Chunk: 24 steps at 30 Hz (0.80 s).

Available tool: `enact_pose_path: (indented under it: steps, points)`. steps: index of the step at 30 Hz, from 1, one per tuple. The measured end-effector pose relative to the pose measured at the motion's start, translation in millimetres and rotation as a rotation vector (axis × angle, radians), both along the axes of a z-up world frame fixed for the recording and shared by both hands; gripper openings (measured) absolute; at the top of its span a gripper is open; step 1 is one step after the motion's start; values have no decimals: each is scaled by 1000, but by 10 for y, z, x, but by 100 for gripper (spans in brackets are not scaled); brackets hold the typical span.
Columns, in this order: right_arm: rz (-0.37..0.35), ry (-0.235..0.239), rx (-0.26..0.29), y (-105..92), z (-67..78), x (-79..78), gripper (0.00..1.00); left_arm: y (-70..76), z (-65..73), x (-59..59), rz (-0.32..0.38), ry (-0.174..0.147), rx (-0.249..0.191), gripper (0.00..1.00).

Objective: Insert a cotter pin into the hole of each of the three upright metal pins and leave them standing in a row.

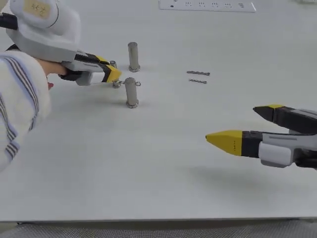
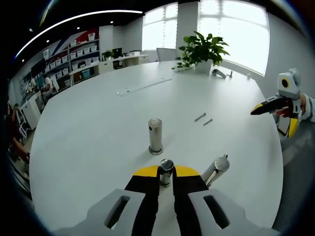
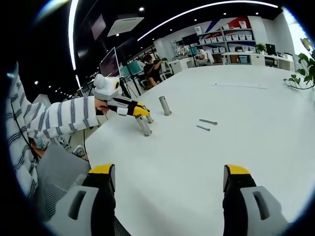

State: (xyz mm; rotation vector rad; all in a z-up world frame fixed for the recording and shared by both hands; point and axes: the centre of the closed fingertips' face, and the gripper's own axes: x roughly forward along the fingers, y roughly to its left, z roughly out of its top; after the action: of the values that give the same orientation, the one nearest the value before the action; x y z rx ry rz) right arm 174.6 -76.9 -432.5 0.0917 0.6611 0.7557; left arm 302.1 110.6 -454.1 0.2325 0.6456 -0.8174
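Three upright metal pins stand at the far left of the white table (image 1: 148,163). My left gripper (image 1: 115,74) is shut on one metal pin (image 2: 166,171), whose top (image 1: 113,64) peeks above the jaws. A second pin (image 1: 132,57) stands free just behind. The front pin (image 1: 131,94) has a thin cotter pin (image 1: 135,83) crossing near its top. Two loose cotter pins (image 1: 198,73) (image 1: 197,81) lie side by side to the right. My right gripper (image 1: 230,124) hovers open and holds nothing at the right, well away from the pins.
A white power strip (image 1: 207,5) lies along the far edge of the table. A potted plant (image 2: 204,49) stands at the table's far end in the left gripper view. The person's striped sleeve (image 1: 20,104) is at the left.
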Motion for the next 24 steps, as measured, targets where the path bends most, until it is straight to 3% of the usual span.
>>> enact_pose_path:
  steps: [3,5,9,14,17,21,24]
  points:
    - [0,-8,-4,-9,12,11,89,8,0,-7,-12,-10,19,5]
    - [1,-10,-1,-5,22,15,89,35,14,-5,-54,-63,75,5]
    - [4,-15,1,7,35,18,90,42,173,-48,-77,-106,43,5]
    - [18,-19,2,33,42,4,90,84,396,-91,-127,-175,34,5]
    - [21,-20,4,42,47,-2,89,98,547,-173,-158,-193,11,5]
    - [26,-23,2,46,54,-14,90,101,670,-295,-210,-211,24,5]
    - [34,-26,4,56,64,-30,89,22,805,-537,-255,-223,19,5]
